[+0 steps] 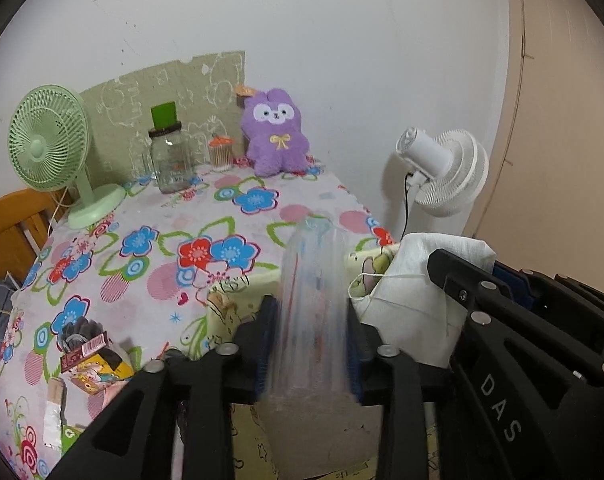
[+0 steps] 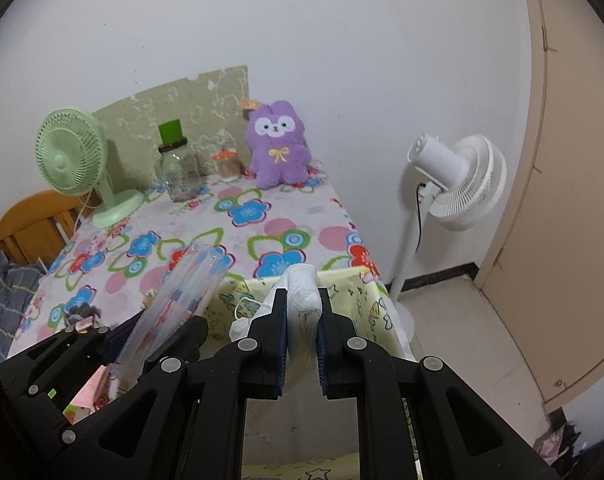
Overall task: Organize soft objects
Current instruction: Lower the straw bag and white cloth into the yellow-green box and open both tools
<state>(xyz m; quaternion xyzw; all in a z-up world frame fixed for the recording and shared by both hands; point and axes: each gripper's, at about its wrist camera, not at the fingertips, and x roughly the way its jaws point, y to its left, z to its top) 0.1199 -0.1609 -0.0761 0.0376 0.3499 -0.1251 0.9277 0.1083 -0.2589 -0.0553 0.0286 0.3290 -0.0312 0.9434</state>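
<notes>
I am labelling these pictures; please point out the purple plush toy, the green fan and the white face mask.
purple plush toy (image 1: 276, 136): left wrist view, its belly.
green fan (image 1: 48, 138): left wrist view, grille centre.
white face mask (image 2: 302, 300): right wrist view, folded part between the fingers.

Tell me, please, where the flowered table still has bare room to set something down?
The middle of the tablecloth, between the green fan and the yellow bin, is bare. The back edge is crowded: jar, purple plush. Packets clutter the near-left corner.

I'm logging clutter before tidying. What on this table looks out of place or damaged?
The patterned sheet on the wall behind the purple plush has a ragged, torn top edge. Small packets lie jumbled at the near left of the tablecloth. Nothing looks spilled.
</notes>
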